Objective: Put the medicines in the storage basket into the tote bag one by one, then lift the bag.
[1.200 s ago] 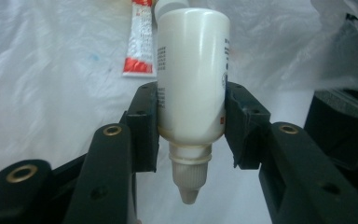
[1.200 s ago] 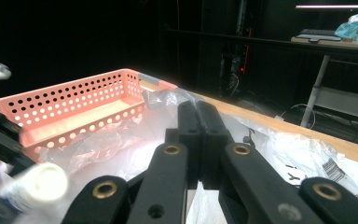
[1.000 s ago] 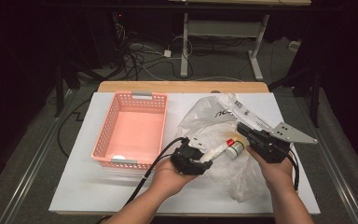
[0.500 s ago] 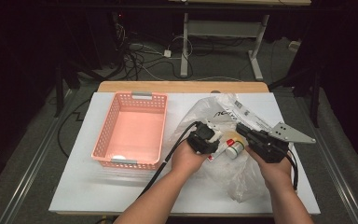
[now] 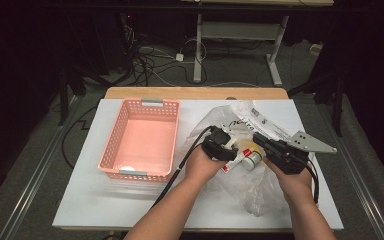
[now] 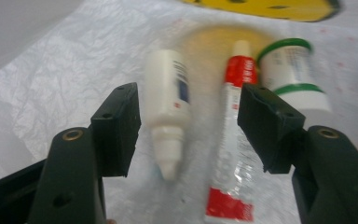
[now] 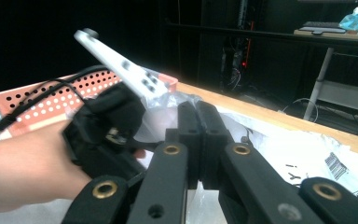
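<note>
Left gripper [image 6: 186, 121] jaws just opening, straddling dropper bottle [image 6: 168, 107], red-white tube [image 6: 233, 140]; right gripper [image 7: 200, 135] clamps plastic bag [image 5: 240, 185].

Bare forearms, 2 black tongs [image 6: 186, 126] with brass-coloured rivets, black trailing cables, grey three-cornered plate [image 5: 311, 142] with holes

Table brightly lit, bkgd dark; gripper views blurry.

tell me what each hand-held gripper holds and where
Left hand-held gripper: nothing, jaws just opened astride the dropper bottle. Right hand-held gripper: pinching the plastic bag edge.
</note>
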